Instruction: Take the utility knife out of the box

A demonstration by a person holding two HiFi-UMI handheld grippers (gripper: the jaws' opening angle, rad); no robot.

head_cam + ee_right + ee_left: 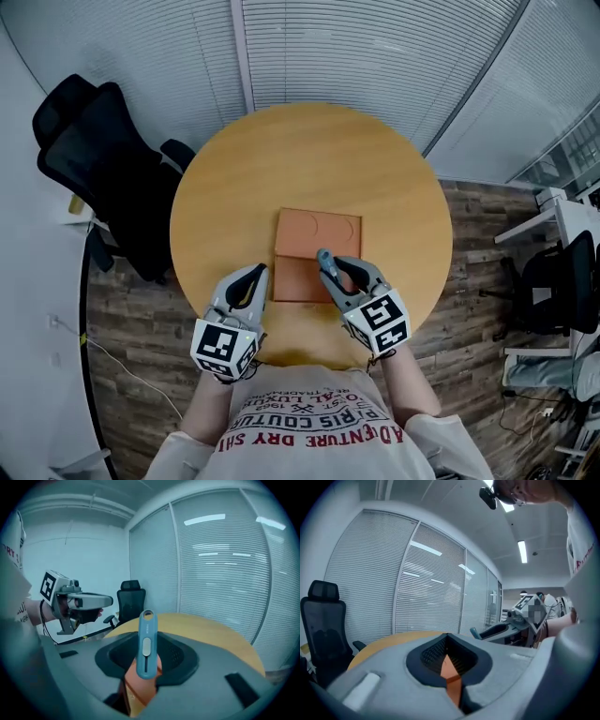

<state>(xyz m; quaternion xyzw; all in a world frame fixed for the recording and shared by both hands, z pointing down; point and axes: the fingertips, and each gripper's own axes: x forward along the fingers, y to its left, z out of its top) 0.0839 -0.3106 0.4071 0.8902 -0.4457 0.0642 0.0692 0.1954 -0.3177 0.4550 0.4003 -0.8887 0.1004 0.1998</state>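
An orange box point(317, 234) lies open in the middle of the round wooden table point(309, 155). My right gripper point(331, 266) hovers over the box's near right part, shut on a blue utility knife point(323, 259). In the right gripper view the knife point(146, 644) stands upright between the pads, slider facing the camera, with the orange box point(140, 688) below it. My left gripper point(259, 273) hangs at the box's near left edge, its tips together and nothing held. Through its jaws a strip of the box point(451, 672) shows. The right gripper point(497, 630) shows to the side in the left gripper view.
A black office chair point(98, 169) stands left of the table, also in the right gripper view as the chair point(131, 599). Window blinds point(375, 47) run behind the table. More desks and a chair point(562, 281) are at the right. The floor is wood plank.
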